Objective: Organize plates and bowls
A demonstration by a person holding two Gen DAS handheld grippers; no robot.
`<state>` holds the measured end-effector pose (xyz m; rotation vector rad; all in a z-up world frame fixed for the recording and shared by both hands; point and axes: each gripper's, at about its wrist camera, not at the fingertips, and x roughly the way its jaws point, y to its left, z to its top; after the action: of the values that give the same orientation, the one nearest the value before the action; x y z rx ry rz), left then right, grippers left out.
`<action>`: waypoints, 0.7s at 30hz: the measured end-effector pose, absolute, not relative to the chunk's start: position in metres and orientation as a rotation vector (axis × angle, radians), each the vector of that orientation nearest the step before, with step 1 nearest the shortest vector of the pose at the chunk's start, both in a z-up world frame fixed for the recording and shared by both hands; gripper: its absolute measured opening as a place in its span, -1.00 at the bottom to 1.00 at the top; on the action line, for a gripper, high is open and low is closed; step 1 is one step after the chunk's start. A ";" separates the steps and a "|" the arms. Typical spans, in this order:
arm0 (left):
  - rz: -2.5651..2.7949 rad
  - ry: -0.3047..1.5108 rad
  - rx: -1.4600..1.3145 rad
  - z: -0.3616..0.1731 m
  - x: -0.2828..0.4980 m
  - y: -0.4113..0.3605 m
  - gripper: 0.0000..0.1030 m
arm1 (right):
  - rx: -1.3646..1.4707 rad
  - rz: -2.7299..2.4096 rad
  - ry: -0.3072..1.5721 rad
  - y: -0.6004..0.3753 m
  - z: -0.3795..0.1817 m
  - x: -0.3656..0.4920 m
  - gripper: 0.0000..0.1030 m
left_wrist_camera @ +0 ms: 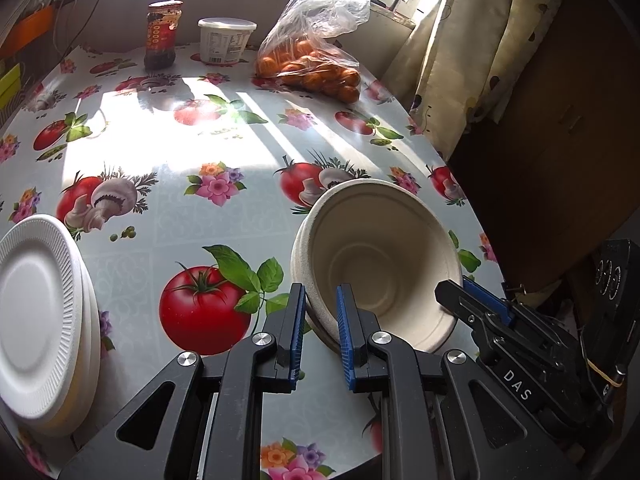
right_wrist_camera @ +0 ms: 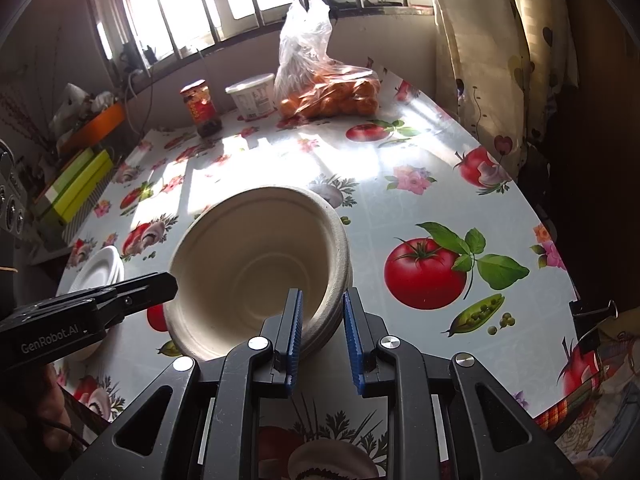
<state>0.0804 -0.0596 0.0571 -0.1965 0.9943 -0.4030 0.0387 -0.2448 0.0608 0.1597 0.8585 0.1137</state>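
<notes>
Bowls (left_wrist_camera: 376, 264): beige pulp stack, tilted, near the table's front edge, toward its right side. Nested rims show at the lower side in both views; exact count unclear, at least two or three.

Table (left_wrist_camera: 224, 216): rounded, oilcloth with tomatoes, mushrooms and flowers, sun patch across the middle.

Left gripper (left_wrist_camera: 322, 322) is clamped on the stack's near-left rim, one blue pad outside the wall, one inside. Right gripper (right_wrist_camera: 322, 322) is clamped on the opposite rim the same way. Each one shows in the other's view as a black finger at the bowl's edge.

Plates (left_wrist_camera: 40, 312): white foam stack at the front-left edge, well apart from the bowls. Left wrist view shows it close, several layered rims, count not readable. Right wrist view only catches a sliver of it behind the left gripper.

Back edge, under the window: one clear bag of oranges (left_wrist_camera: 312, 64), one white lidded tub (left_wrist_camera: 226, 40), one dark jar with a red label (left_wrist_camera: 162, 34), in a row, jar leftmost.

Only the right wrist view shows the yellow-green boxes (right_wrist_camera: 76, 188) and orange tray (right_wrist_camera: 96, 124) off the table's left side, plus a binder clip (right_wrist_camera: 592, 308) on the right edge. Flowered curtain (left_wrist_camera: 476, 52) at the right in both.
</notes>
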 end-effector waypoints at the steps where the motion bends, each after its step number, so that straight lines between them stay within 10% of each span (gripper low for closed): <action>1: -0.402 0.995 -0.195 0.057 0.081 -0.059 -0.68 | 0.159 0.114 0.858 -0.245 0.061 0.039 -0.60; 21: -0.399 1.006 -0.197 0.053 0.081 -0.061 -0.68 | 0.164 0.112 0.861 -0.242 0.058 0.039 -0.31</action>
<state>0.0810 -0.0607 0.0530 -0.1966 1.0061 -0.3993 0.0389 -0.2423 0.0581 0.1635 0.8613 0.1123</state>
